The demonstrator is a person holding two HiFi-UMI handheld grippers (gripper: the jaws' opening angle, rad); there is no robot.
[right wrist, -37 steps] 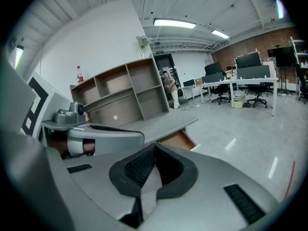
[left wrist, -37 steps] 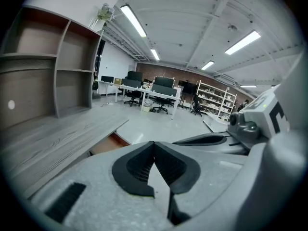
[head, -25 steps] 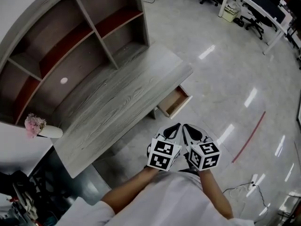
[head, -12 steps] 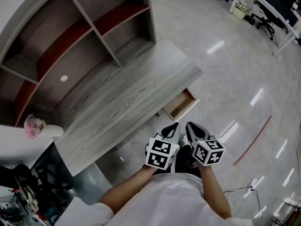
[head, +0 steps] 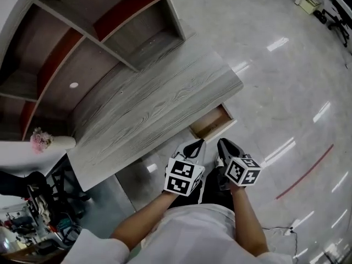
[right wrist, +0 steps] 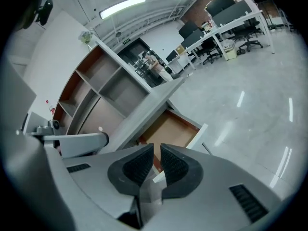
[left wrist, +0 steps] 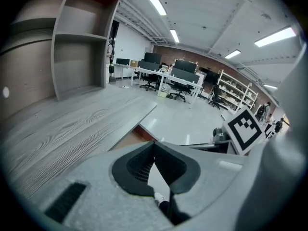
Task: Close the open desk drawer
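Both grippers are held side by side in front of the person's body, each with its black-and-white marker cube towards the head camera. On the left gripper [head: 193, 146] the two grey jaws with black pads meet at their tips, and nothing is between them; the left gripper view [left wrist: 154, 146] shows this closed state clearly. The right gripper [head: 225, 146] also has its jaws together. In the right gripper view [right wrist: 157, 150] only a thin slit remains between the pads, and they hold no object.

The open desk drawer [head: 212, 124], a shallow brown wooden box with a pale front panel, sticks out from under the right end of the grey wood-grain desk top [head: 154, 109]. In the head view it lies just above the fingertips of both grippers, near them. The right gripper view looks straight into the drawer [right wrist: 171, 129], ahead of the jaws. In the left gripper view only a brown strip of it [left wrist: 129, 139] shows under the desk edge.

A grey shelf unit with red-brown inner walls [head: 82, 37] stands on the back of the desk. A small bunch of pink flowers [head: 38, 141] is at the left end. The glossy pale floor [head: 286, 92] carries a red line [head: 305, 172].
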